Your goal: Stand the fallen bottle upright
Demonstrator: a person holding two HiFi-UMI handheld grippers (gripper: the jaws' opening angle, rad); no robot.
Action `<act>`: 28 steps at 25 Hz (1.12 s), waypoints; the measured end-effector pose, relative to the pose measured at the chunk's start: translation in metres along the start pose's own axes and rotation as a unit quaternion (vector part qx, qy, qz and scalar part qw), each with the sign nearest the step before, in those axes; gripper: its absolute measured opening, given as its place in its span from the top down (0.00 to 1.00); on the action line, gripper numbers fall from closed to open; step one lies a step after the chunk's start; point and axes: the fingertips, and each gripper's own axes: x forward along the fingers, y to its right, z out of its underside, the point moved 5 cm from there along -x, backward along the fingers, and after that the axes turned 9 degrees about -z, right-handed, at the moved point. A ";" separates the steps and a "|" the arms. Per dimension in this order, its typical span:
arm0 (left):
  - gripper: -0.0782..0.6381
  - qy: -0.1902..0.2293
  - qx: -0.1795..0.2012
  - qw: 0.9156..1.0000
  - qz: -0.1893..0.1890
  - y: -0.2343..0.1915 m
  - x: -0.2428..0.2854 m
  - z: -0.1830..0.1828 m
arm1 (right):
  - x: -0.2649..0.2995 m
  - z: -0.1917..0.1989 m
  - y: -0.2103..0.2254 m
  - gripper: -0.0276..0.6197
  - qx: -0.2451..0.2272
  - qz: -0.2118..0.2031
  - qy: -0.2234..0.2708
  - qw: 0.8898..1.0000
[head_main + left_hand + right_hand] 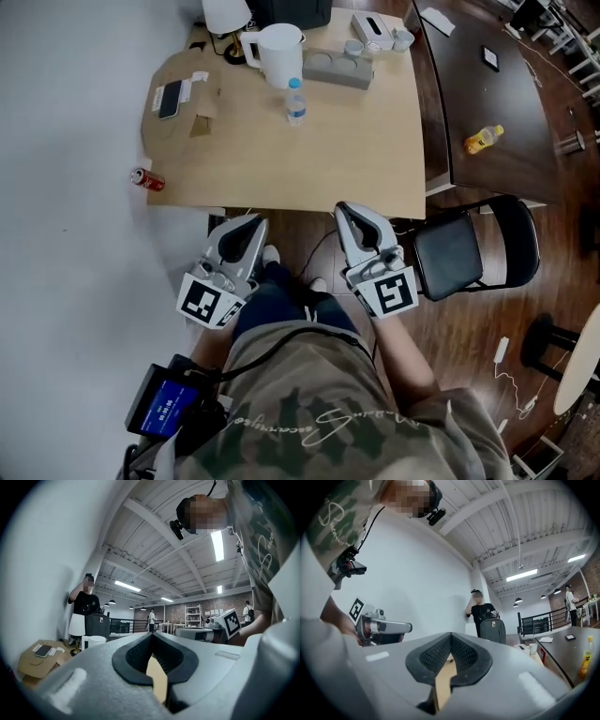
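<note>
One clear bottle [295, 101], blue cap, stands upright on tan table [356, 159], near white jug [277, 52]. Label too small to read.

Left gripper [251, 223] and right gripper [345, 208] held side by side over person's lap, short of table's near edge. Both jaw pairs closed tip to tip, nothing between.

Red can [147, 179] lies by table's left corner; unclear whether on table or off.

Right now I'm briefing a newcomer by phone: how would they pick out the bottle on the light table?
Find the light wooden table. Just in front of the white jug on it stands a bottle. It is clear with a blue cap, unlike the yellow bottle on the dark table to the right.
</note>
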 end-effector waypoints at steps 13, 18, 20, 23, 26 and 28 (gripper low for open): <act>0.88 0.009 -0.004 1.000 -0.008 0.030 -0.026 -0.026 | -0.030 -0.017 -0.056 0.95 0.000 0.018 -0.013 1.000; 0.88 0.015 -0.010 1.000 -0.017 0.017 -0.046 -0.026 | -0.017 -0.021 -0.066 0.95 -0.022 0.023 -0.009 0.999; 0.88 0.018 -0.009 1.000 -0.018 0.009 -0.051 -0.027 | -0.007 -0.026 -0.073 0.95 -0.021 0.019 -0.006 1.000; 0.88 0.027 -0.010 1.000 -0.013 0.000 -0.054 -0.029 | 0.006 -0.030 -0.084 0.95 -0.028 0.015 -0.005 0.999; 0.88 0.032 -0.006 0.999 -0.004 -0.005 -0.056 -0.035 | 0.013 -0.033 -0.088 0.95 -0.029 0.021 -0.006 0.999; 0.88 0.034 -0.006 0.999 -0.003 -0.009 -0.058 -0.038 | 0.017 -0.034 -0.088 0.95 -0.028 0.025 -0.009 0.999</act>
